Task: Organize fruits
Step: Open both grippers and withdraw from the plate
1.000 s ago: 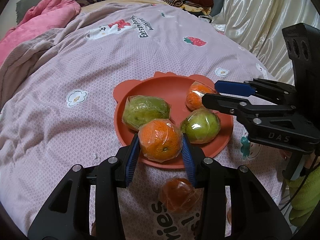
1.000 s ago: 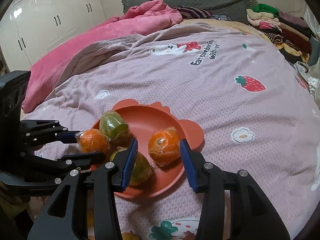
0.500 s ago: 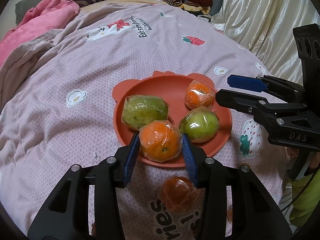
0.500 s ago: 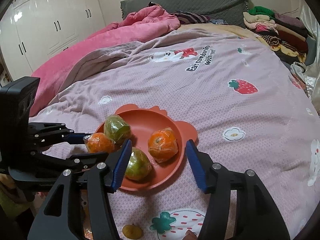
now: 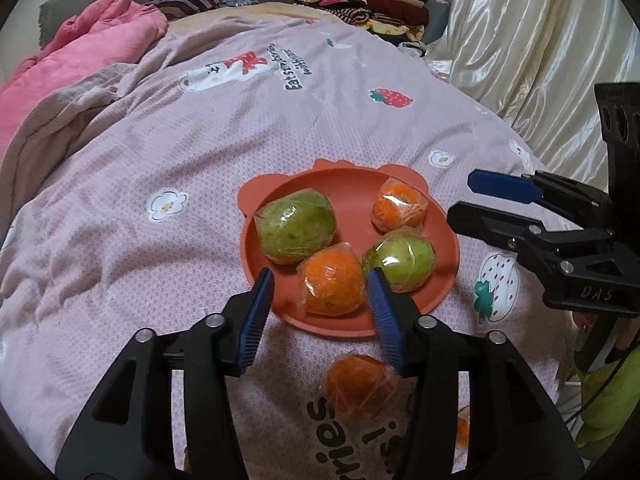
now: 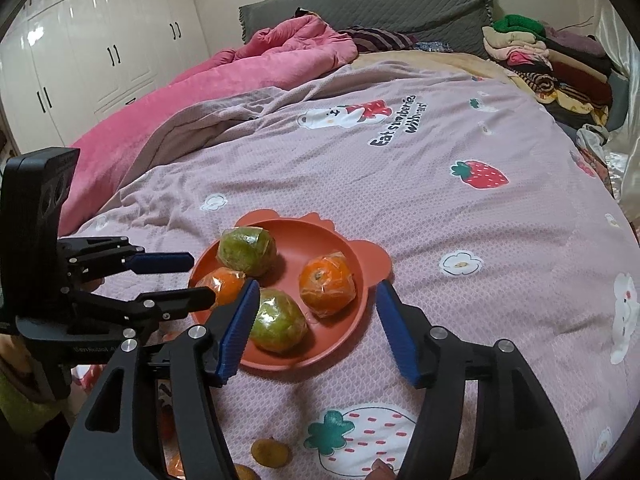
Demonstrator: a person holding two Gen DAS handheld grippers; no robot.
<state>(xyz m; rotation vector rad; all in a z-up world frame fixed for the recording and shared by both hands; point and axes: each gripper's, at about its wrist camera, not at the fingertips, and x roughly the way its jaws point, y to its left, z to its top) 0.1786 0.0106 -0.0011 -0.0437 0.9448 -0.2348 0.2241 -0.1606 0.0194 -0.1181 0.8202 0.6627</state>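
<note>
An orange-red plate (image 5: 352, 192) lies on the bed and holds several plastic-wrapped fruits: a big green one (image 5: 296, 226), a smaller green one (image 5: 400, 258) and two oranges (image 5: 400, 208) (image 5: 334, 282). My left gripper (image 5: 320, 292) is open, its jaws either side of the near orange and clear of it. Another wrapped orange (image 5: 356, 384) lies on the bedspread below it. My right gripper (image 6: 314, 308) is open and empty over the plate's (image 6: 316, 232) near rim, with an orange (image 6: 328, 284) beyond it.
The pink printed bedspread (image 6: 440, 208) covers the bed. A pink quilt (image 6: 240, 76) is heaped at the far left and folded clothes (image 6: 552, 56) are stacked at the far right. Small brownish fruits (image 6: 270, 452) lie near the bed's front edge. Cream curtains (image 5: 540, 40) hang to the right.
My left gripper has opened and let go of the orange, which now rests on the plate. My right gripper has pulled back from the plate and opened wider.
</note>
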